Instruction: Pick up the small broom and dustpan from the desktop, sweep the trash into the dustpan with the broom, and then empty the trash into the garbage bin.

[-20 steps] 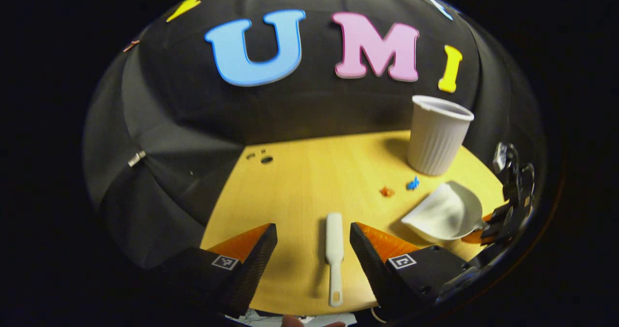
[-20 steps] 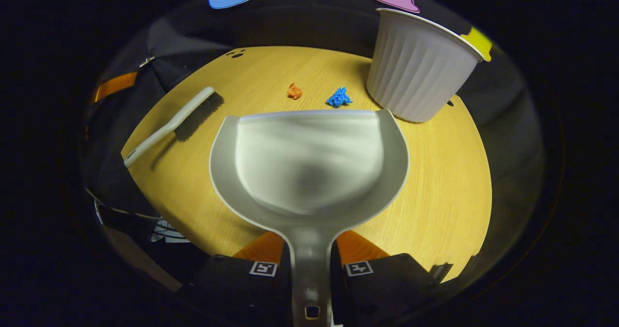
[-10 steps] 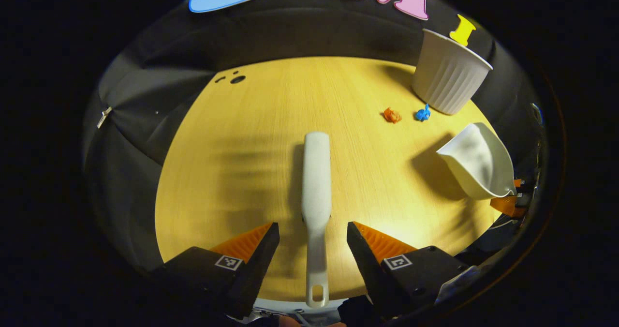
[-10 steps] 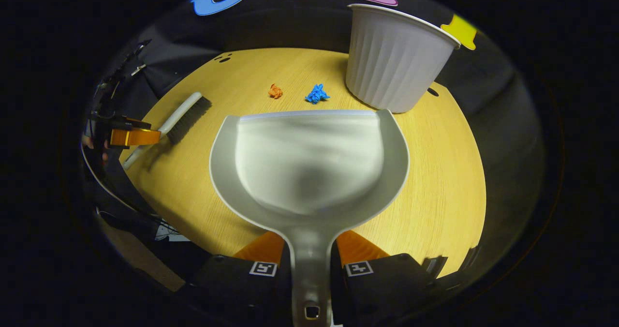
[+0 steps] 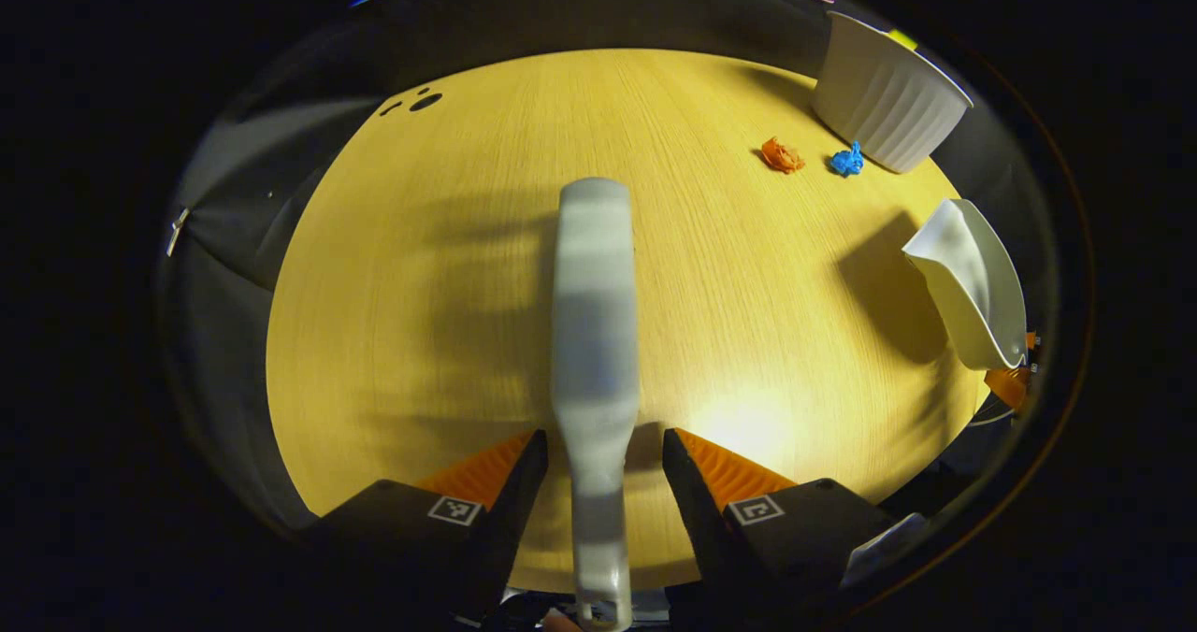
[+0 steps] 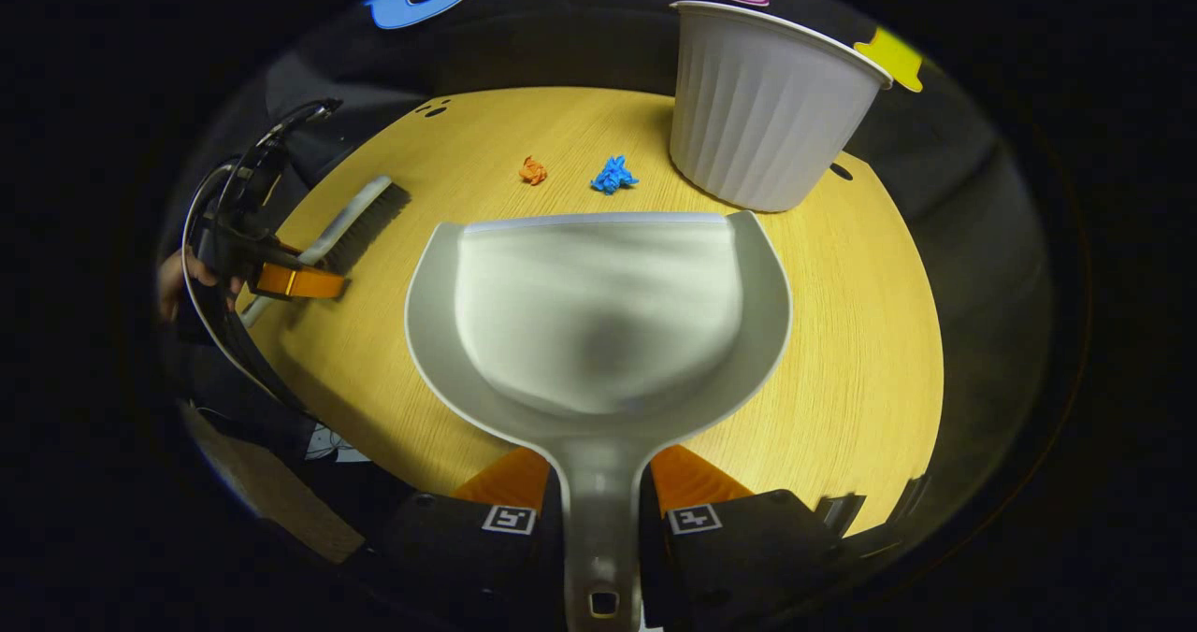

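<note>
Moved: the left claw [image 5: 596, 468] has come lower and closer along the broom [image 5: 594, 333] since the earlier frames; the handle now runs between its fingers, where half a second ago the fingers sat back near the handle's end. The desk [image 5: 449, 239] takes up more of the left gripper view and the booth wall less.
Left claw: spread, one finger on each side of the broom handle with a gap showing on both sides, not pressing it.
Right claw: its fingers [image 6: 510, 482] are pressed onto the dustpan handle from both sides, as before; the right claw [image 6: 598, 487] holds the dustpan [image 6: 598, 314] with the pan pointing forward over the desk.
Broom: lying on the desk. In the right gripper view the broom [image 6: 351, 225] shows side-on with dark bristles, and the left claw [image 6: 290, 277] sits over its handle.
Trash: an orange scrap [image 6: 533, 172] and a blue scrap [image 6: 612, 176] lie on the desk just beyond the dustpan's front edge, close to the garbage bin [image 6: 762, 108]. They have not moved.
Bin: white, ribbed, upright at the far side of the desk.
Hard to make out: the broom is blurred in the left gripper view and its handle end is cut off at the bottom. Whether the dustpan's underside touches the desk cannot be told.
View difference: the left gripper view shows the broom from above, bristles unseen, and the dustpan [image 5: 968, 286] side-on at its right edge. The right gripper view shows a hand [image 6: 178, 281] on the left claw.
</note>
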